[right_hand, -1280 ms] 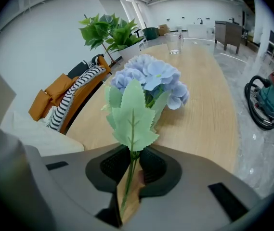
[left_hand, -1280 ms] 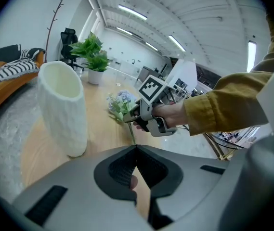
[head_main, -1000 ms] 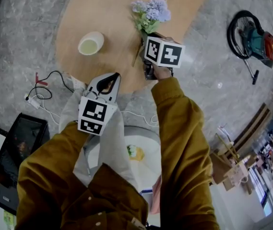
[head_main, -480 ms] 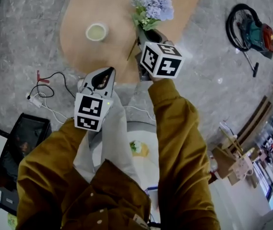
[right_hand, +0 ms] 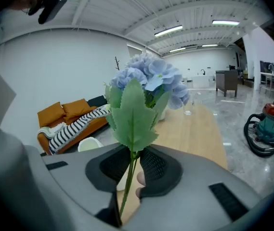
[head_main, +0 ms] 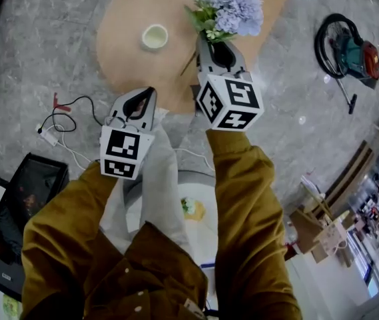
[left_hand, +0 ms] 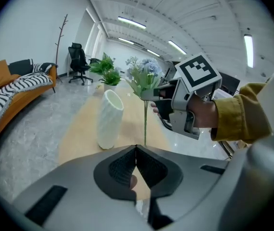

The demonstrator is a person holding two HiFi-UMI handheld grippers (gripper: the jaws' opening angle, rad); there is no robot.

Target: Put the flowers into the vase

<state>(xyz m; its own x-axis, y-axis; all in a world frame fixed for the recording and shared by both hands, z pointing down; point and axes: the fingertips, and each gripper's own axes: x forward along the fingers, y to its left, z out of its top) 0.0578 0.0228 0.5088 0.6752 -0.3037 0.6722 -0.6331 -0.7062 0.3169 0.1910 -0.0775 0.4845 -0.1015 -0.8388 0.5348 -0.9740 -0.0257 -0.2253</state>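
Head view: R gripper (head_main: 210,40) clamped on flowers (head_main: 232,7), blooms at 12 of it; vase (head_main: 154,37) on table (head_main: 126,59), at 9 of blooms, apart. L gripper view: L gripper (left_hand: 136,149) jaws pressed together, nothing between; vase upright at 11. R gripper view: jaws pinching green stem (right_hand: 128,177); vase at 10.

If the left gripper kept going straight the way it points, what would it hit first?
Most likely the wooden table, between the white vase and the hanging flower stem. The left gripper tilts downward; depth is unclear, so it might brush the stem first.
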